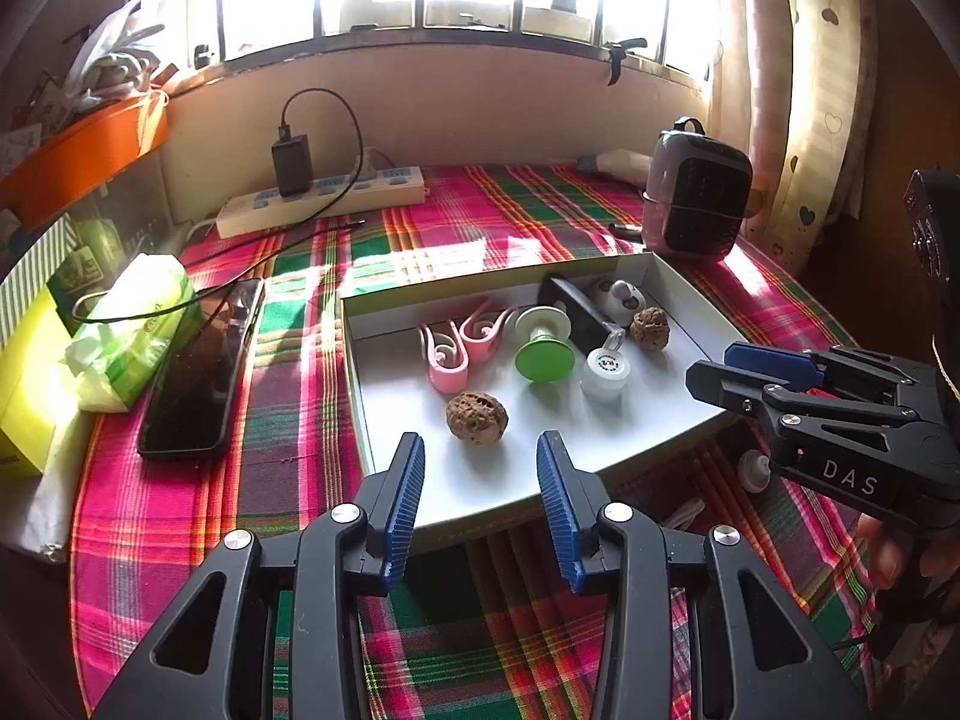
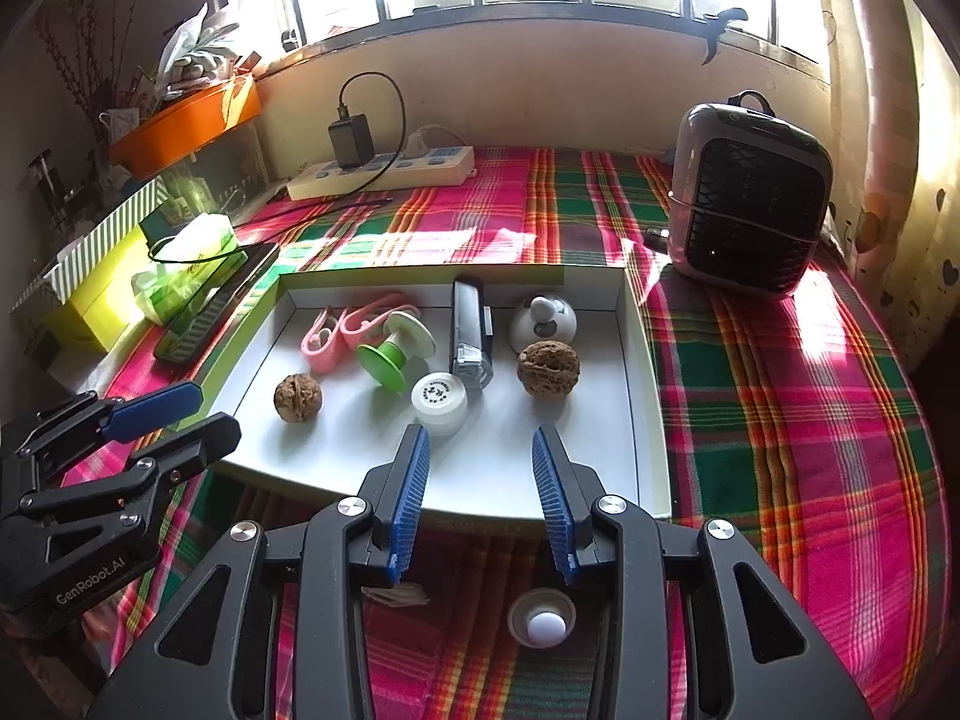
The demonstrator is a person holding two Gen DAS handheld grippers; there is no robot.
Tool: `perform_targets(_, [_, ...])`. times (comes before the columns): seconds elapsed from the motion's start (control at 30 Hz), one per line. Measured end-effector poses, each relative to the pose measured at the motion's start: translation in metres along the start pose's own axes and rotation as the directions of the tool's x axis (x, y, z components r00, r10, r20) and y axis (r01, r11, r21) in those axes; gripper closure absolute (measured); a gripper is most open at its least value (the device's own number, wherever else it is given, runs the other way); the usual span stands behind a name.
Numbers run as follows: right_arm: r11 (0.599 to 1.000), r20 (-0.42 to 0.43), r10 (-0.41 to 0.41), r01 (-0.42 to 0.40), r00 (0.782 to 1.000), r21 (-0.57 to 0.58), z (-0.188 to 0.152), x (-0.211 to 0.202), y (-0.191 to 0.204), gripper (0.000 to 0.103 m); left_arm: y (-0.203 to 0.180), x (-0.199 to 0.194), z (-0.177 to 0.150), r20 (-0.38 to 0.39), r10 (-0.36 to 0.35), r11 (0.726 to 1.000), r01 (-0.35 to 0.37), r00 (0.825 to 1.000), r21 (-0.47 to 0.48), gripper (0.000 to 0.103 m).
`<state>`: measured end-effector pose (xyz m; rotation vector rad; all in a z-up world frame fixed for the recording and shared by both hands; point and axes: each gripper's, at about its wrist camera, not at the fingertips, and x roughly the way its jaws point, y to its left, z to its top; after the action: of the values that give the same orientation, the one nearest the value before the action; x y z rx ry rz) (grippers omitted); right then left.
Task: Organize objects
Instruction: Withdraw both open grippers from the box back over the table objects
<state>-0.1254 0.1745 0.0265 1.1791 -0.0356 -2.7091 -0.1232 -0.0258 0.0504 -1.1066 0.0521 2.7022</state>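
Objects for sorting lie mostly inside the shallow white box [image 2: 651, 420] on the plaid tablecloth [image 2: 780, 420], but a few are left outside it, nearest the cameras. In the right wrist view a small white suction cup [image 2: 543, 618] is seen on the cloth, just below and slightly behind the right gripper [image 2: 480, 480], whose jaws stand apart with nothing between them. A crumpled pale scrap [image 2: 396, 594] lies beside it, under the left finger of that gripper. These appear to be the pieces not yet put away.

For a clean pick, the right gripper would best be drawn back and tipped down over the cup, so that the pads close on its raised centre knob rather than on the thin rim, which is likely to flex and slip. The box's near wall should be cleared on the way in.

The left gripper [image 1: 480, 480] is also open and empty, held over the near edge of the box; a walnut [image 1: 477, 417] sits just beyond its fingertips, roughly centred between them.

Farther in, a white round cap [image 2: 441, 399], a green spool [image 2: 393, 354], pink clips [image 2: 336, 330], a dark rectangular device [image 2: 471, 330], a second walnut [image 2: 549, 369] and a white rounded gadget [image 2: 543, 321] are spread across the box floor, mostly apart from one another. Beyond the box stand a small fan heater [image 2: 750, 198] and a power strip [image 2: 384, 171].
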Motion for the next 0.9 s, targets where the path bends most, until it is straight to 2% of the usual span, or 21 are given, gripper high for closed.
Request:
perform_targets(0.2, [1.000,0.016,-0.006,0.006,1.000,0.015,-0.009,-0.015,-0.007,0.063,-0.005,-0.010,-0.009,0.002,-0.036,0.999,0.036,0.999,0.013,0.066])
perform_targets(0.27, [1.000,0.021,-0.005,0.005,1.000,0.017,-0.013,-0.019,-0.009,0.046,-0.009,-0.010,-0.012,-0.003,-0.054,0.998,0.054,0.999,0.032,0.066])
perform_targets(0.43, [1.000,0.021,-0.021,0.021,1.000,0.015,-0.023,-0.026,-0.014,0.046,-0.015,-0.008,-0.018,-0.022,-0.089,0.995,0.090,0.996,0.034,0.066])
perform_targets(0.77, [0.998,-0.026,-0.042,0.043,0.999,0.048,-0.051,-0.025,-0.031,0.046,-0.042,0.006,-0.027,-0.094,-0.169,0.979,0.178,0.981,0.102,0.066])
perform_targets(0.9, [0.998,-0.032,-0.034,0.036,0.999,0.043,-0.056,-0.024,-0.031,0.046,-0.050,0.012,-0.028,-0.107,-0.170,0.977,0.182,0.980,0.113,0.066])
